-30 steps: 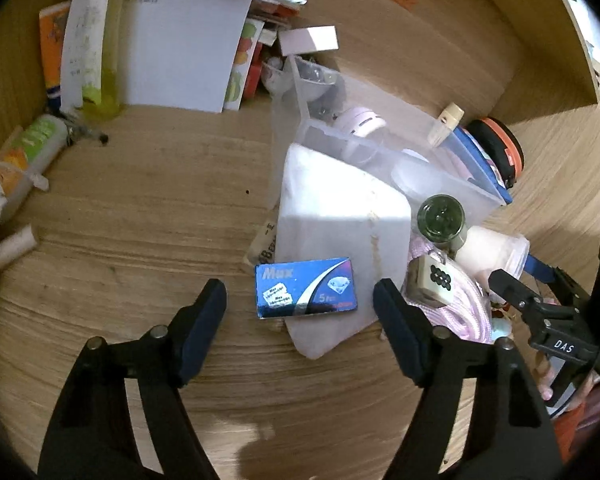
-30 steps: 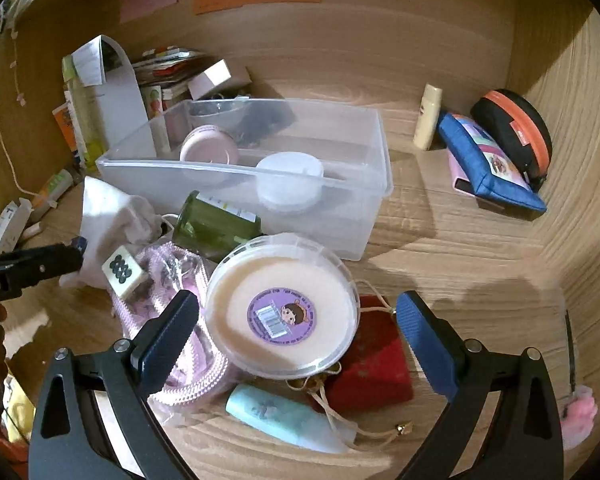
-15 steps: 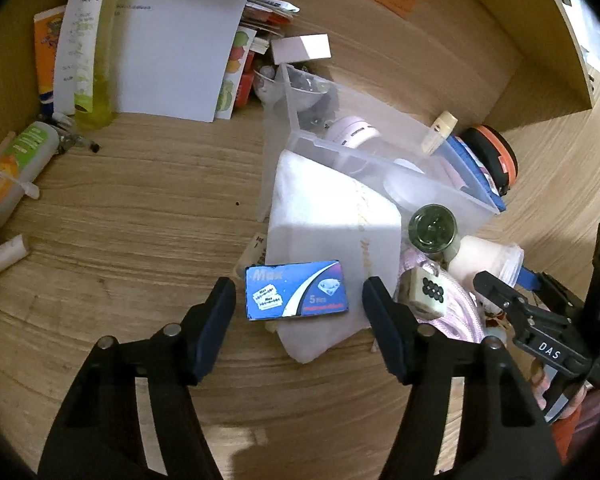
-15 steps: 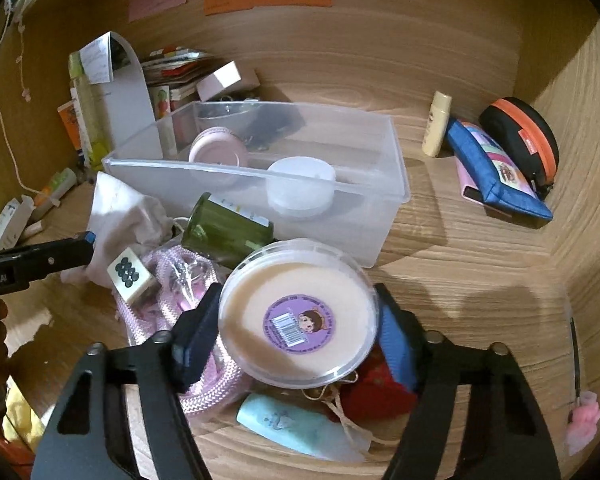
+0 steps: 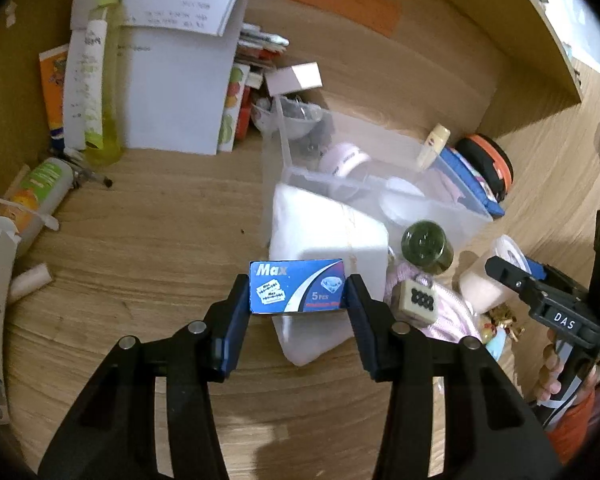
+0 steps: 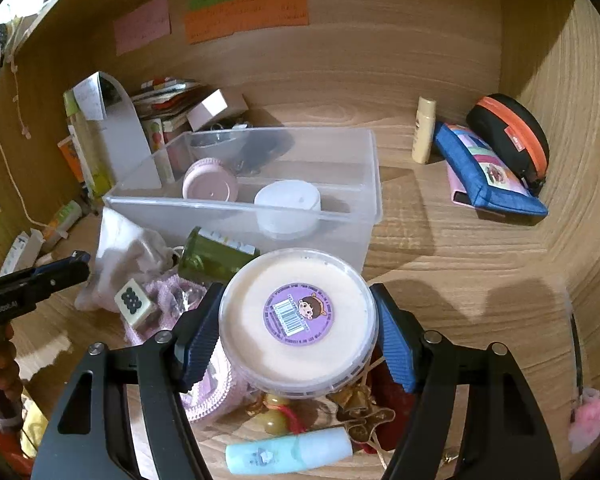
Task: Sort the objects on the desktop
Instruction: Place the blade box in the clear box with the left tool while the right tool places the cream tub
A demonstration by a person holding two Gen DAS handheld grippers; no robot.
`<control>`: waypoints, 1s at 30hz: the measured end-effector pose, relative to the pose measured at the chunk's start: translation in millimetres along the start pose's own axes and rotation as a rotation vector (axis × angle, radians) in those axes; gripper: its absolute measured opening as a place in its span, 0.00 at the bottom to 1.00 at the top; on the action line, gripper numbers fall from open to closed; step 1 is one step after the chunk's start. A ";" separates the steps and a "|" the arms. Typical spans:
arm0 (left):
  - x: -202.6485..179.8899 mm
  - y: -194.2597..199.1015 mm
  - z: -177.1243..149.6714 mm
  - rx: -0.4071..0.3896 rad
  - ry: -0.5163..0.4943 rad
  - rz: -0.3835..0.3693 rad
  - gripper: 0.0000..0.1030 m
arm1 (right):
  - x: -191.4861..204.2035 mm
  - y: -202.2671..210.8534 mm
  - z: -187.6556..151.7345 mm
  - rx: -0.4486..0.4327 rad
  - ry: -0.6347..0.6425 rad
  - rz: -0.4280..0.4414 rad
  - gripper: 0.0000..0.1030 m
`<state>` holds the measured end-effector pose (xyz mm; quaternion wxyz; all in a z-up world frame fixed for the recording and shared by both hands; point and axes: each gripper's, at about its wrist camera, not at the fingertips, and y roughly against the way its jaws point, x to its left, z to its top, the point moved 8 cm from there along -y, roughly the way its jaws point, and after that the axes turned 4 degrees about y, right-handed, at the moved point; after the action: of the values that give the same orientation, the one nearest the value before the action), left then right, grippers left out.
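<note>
While both grippers are closing on their picks, the nearest thing in the left wrist view is the left gripper (image 5: 298, 294), whose jaws are narrowing onto the short ends of the blue razor-blade box (image 5: 297, 287); the pads appear to touch both ends, with the box lying partly on the white cloth pouch (image 5: 328, 236) and partly over the wooden desk (image 5: 140, 248). In the right wrist view the right gripper (image 6: 298, 330) has its jaws about half open and clamped on the sides of the round tub (image 6: 298, 320), the one with the purple sticker on its lid, which sits on a heap of clutter: a pink cord (image 6: 216, 392), a mahjong-tile charm (image 6: 134, 302), a pale blue tube (image 6: 288, 454) and a green bottle (image 6: 216, 258) lying on its side. Beyond the heap stands the clear plastic bin (image 6: 364, 184), already holding a pink jar (image 6: 210, 186) and a white jar (image 6: 288, 204); it looks like the likely destination. To do this step well, the left jaws should finish squeezing before any lift, keeping the flat box level so it does not pivot out, and rise straight so the pouch is not dragged. The tub should come up clear of the cord, then travel over the bin's near wall. Farthest back, a blue pouch (image 6: 484, 172) and a black-and-orange case (image 6: 512, 136) rest by the corner.
</note>
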<state>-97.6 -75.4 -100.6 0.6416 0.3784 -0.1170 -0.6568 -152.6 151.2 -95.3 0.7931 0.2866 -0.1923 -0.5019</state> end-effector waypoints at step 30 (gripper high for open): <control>-30.8 -2.7 78.1 -0.123 -0.096 -0.023 0.46 | -18.8 31.1 88.2 -0.183 0.008 0.010 0.66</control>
<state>-153.6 -72.2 -38.1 0.6495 0.3078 -0.1027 -0.6876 -191.4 155.5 -8.3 0.8192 0.2139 -0.1437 -0.5124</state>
